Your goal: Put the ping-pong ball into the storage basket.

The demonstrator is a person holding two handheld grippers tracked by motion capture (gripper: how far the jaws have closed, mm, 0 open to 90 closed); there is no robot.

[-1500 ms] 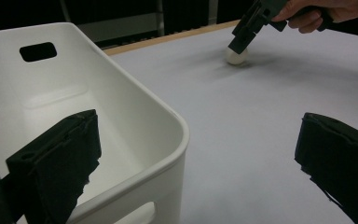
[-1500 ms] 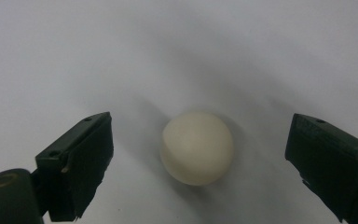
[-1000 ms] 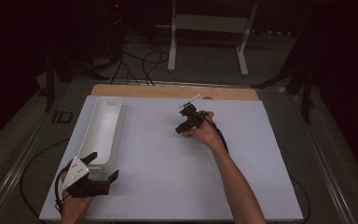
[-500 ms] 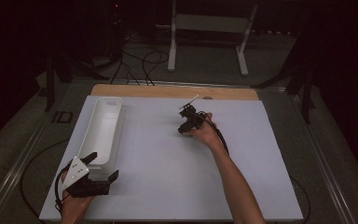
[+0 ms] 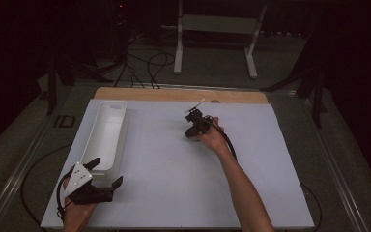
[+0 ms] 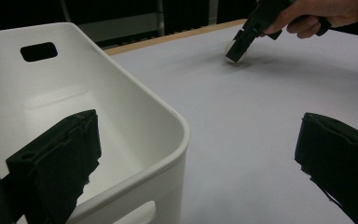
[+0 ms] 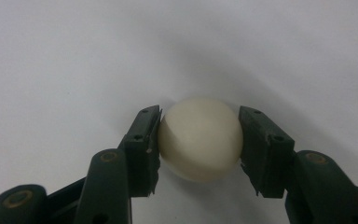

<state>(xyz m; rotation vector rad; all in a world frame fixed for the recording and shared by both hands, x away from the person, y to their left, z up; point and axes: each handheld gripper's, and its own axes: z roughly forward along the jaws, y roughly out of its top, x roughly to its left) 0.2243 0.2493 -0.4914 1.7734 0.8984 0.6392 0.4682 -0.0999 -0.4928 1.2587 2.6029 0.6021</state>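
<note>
Right gripper view: my right tool (image 7: 199, 140), whose jaws have just been closing, pinches a cream ball (image 7: 199, 138) between its two pads, the ball resting on the white tabletop (image 7: 74, 56). High view: I hold that tool in the far middle of the tabletop, well apart from the white bin (image 5: 105, 135) at left. My left tool (image 5: 104, 173) rests just beside the bin's near end, jaws spread wide, holding nothing.

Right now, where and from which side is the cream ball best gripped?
Grip the cream ball across its widest middle, coming from above. It is round and smooth, so pads off-centre would probably slip. The right hand-held gripper already does this: its jaws have just closed onto opposite sides on the white table.
</note>
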